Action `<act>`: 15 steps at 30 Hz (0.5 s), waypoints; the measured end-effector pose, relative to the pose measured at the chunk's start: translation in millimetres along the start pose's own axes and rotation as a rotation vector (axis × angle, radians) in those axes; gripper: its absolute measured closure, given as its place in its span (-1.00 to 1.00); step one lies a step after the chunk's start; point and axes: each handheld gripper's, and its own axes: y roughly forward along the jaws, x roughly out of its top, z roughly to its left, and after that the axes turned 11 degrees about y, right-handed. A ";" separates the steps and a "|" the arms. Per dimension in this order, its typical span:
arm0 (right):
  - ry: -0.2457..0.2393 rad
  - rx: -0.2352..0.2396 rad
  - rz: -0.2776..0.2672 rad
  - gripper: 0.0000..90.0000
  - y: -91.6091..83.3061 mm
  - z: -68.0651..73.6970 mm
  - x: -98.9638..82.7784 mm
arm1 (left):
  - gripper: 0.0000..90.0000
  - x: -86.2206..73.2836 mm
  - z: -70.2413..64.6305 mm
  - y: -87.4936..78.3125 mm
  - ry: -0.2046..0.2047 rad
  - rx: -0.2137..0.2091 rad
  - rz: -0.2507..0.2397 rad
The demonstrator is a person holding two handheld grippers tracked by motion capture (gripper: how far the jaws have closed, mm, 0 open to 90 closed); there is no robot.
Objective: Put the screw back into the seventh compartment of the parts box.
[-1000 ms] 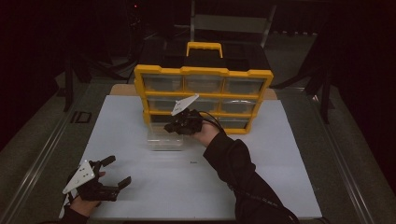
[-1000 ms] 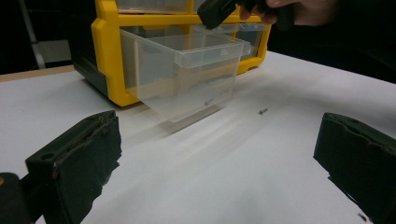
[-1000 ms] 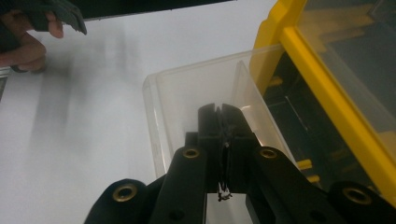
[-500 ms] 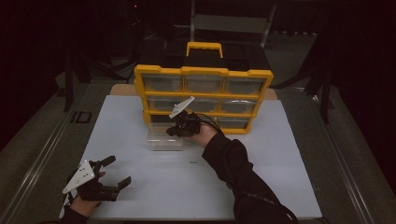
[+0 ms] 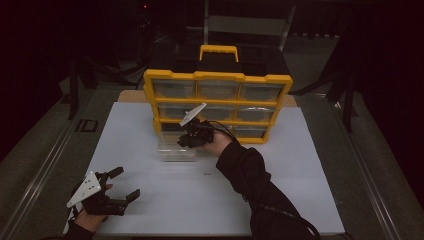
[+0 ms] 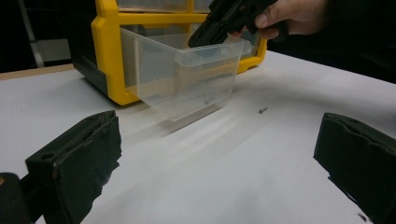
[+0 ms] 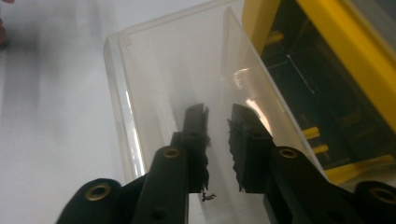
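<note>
While the left gripper [image 5: 116, 187] rested wide open near the tabletop's [image 5: 300, 190] front left corner, the right gripper [image 7: 218, 122], jaws just parting slightly with nothing between them, hung over the clear drawer [image 5: 176, 148] pulled from the yellow organizer [image 5: 218, 77].

Workshop: yellow parts organizer [image 5: 218, 105], dark surroundings

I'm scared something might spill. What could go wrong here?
The right tool hangs over the clear drawer, its jaws a little apart after just opening, nothing between them. A bump could tip the drawer or push it along the table. One tiny screw already lies loose and could get lost.
</note>
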 end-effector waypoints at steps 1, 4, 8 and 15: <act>0.003 0.001 -0.006 0.64 -1.7 0.4 0.5 | -0.98 0.1 -0.1 0.1 0.000 -0.001 0.000; 0.010 0.000 -0.021 0.60 -8.4 1.0 2.2 | -0.98 0.0 -0.2 0.5 -0.001 0.000 0.001; 0.011 0.007 -0.040 0.49 -17.2 3.9 2.7 | -0.99 0.0 -0.4 0.7 0.000 0.000 0.002; 0.018 0.013 -0.070 0.21 -32.3 8.9 -1.6 | -0.98 -0.1 -0.8 1.5 0.001 -0.002 0.003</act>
